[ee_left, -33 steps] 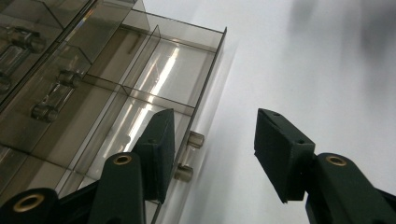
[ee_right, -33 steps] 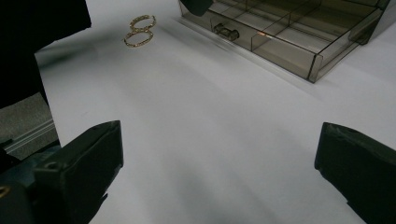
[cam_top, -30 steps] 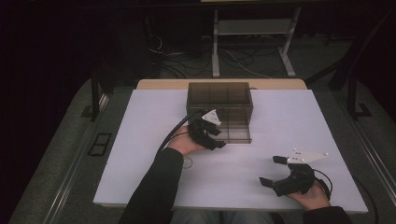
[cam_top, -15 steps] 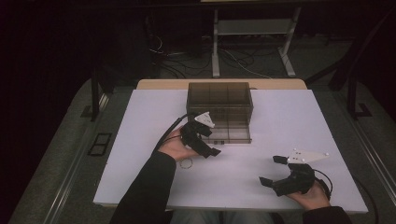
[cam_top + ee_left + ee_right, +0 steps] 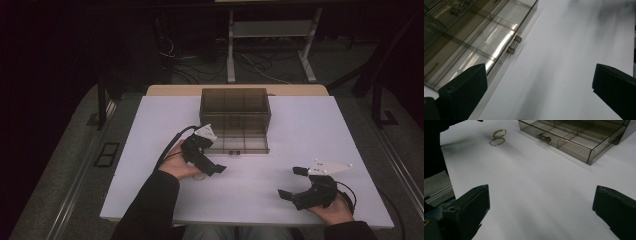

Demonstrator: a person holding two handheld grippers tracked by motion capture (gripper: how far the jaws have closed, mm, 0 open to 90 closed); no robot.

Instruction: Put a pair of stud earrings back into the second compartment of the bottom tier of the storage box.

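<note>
On the white table point(image 5: 310, 130), the smoky drawer box point(image 5: 235, 107) sits mid-far edge, its drawer point(image 5: 240, 141) pulled out. The left gripper point(image 5: 212, 167), jaws just spread and empty, hovers beside the drawer front. The right gripper point(image 5: 292, 182) rests released near the right front corner. Two gold rings point(image 5: 498, 137) lie by the left hand.

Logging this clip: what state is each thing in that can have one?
Smoky clear plastic drawer box: bottom drawer pulled out, compartments look empty.
Two gold hoop rings: lying loose on white table.
Left gripper: open, jaws just opening, nothing between.
Right gripper: open, empty.
</note>
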